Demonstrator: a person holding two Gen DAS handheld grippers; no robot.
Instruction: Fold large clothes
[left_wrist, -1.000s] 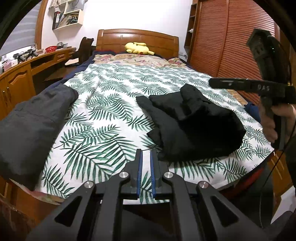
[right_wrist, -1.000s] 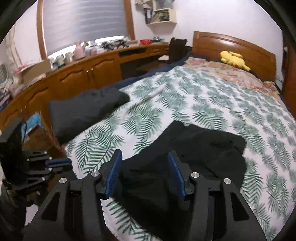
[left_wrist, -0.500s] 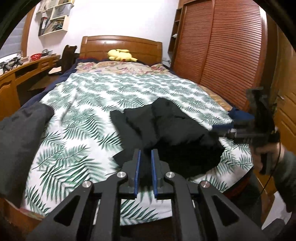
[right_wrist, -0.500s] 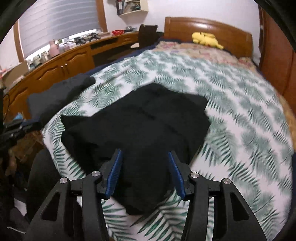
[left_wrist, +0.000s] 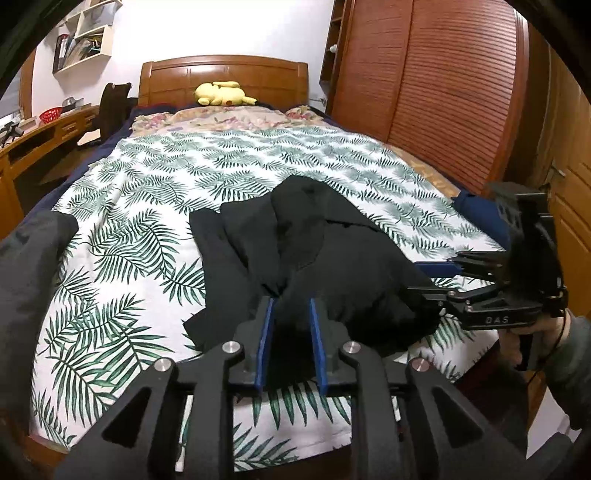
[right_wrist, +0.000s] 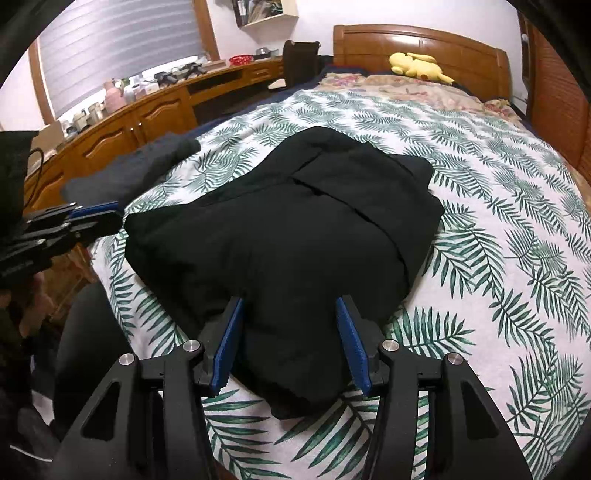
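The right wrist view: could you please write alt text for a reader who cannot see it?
A crumpled black garment lies on a bed with a green leaf-print cover, and the open right gripper is at its near edge. The left gripper shows at the left edge, and a grey garment lies beyond it.

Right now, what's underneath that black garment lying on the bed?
The black garment lies on the palm-leaf bedspread, which shows all around it. Whatever lies directly beneath the pile, or inside its folds, is covered.
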